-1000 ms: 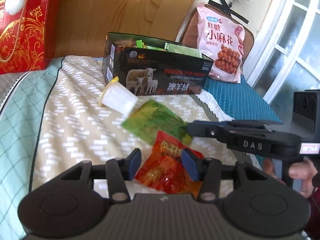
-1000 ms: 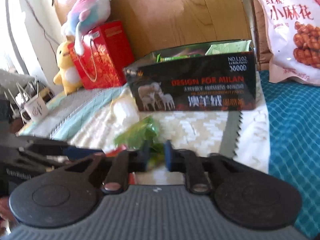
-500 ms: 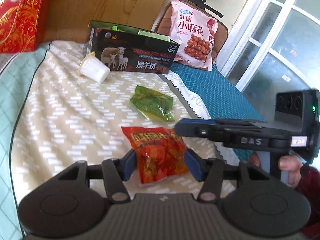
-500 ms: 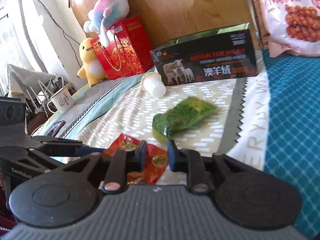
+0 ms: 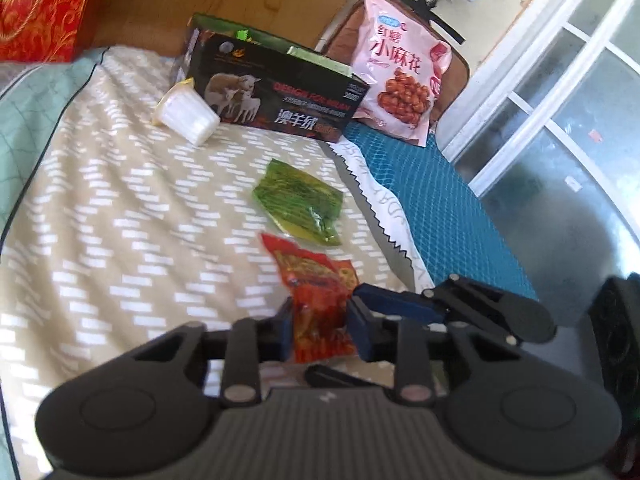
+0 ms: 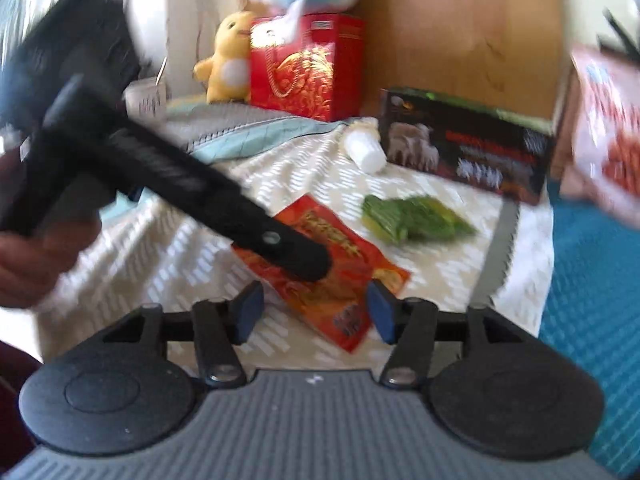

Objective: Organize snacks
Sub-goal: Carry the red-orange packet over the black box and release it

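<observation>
Nearest in the left wrist view, the left gripper (image 5: 318, 328) has its jaws closing on the near end of the red snack packet (image 5: 316, 280), and the blue pads press the wrapper from both sides. The packet lies on the bed's beige patterned blanket (image 5: 120, 240), close to the blanket's right edge. The right gripper (image 6: 314, 310) is low over the same packet; its jaws are opening, spread apart, with the packet's near corner between them but no pad on it. In the right wrist view the left gripper's black finger lies across the packet, and a hand (image 6: 36, 256) holds that tool at the left of the frame.

Just beyond the red packet lies the green snack packet (image 5: 300, 200), flat on the blanket and nearly touching it. To the right of both, a zigzag-edged white cloth (image 5: 384, 208) borders a teal blanket (image 5: 440, 200).

Farther back, a white plastic cup (image 5: 186, 114) lies on its side against the left end of a black open box (image 5: 276, 104), which holds green packets. A pink snack bag (image 5: 402, 84) leans upright behind the box's right end. At the bed's far left corner stand a red gift bag (image 6: 306, 70) and a yellow plush toy (image 6: 226, 60).
</observation>
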A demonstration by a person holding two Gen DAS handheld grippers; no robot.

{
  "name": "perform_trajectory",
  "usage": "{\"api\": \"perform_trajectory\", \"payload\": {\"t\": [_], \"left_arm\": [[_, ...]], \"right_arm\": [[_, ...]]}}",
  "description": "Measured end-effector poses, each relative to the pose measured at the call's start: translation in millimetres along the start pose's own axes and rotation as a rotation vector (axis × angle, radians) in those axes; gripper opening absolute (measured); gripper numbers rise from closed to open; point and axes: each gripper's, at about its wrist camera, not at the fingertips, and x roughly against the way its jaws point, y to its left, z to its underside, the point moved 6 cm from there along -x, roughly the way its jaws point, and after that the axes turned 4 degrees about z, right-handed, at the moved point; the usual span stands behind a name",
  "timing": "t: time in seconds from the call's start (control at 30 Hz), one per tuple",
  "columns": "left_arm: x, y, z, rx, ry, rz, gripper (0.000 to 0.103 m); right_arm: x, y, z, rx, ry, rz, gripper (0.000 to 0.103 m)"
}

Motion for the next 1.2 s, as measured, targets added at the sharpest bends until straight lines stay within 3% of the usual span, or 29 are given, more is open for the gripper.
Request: {"api": "perform_trajectory", "payload": {"t": [0.23, 0.37, 0.43, 0.83, 1.2], "left_arm": [[10, 2, -9, 0.027, -0.019, 0.045, 0.019], [20, -4, -20, 0.011, -0.048, 0.065, 0.019], [24, -7, -27, 0.003, -0.060, 0.088, 0.018], [49, -24, -74, -0.086, -0.191, 0.125, 0.019], [13, -3, -165, -0.137, -0.256, 0.096, 0.019]], "right_arm": [[-1, -20, 0, -0.045, -0.005, 0.017, 0.053], [3, -13, -1, -0.005, -0.027, 0.053, 0.022], [4, -9, -4, 0.036, -0.054, 0.087, 0.018], [5, -25, -47, 0.156, -0.275, 0.282, 0.014], [-51, -89, -103, 0.170, -0.310, 0.371, 0.013]]}}
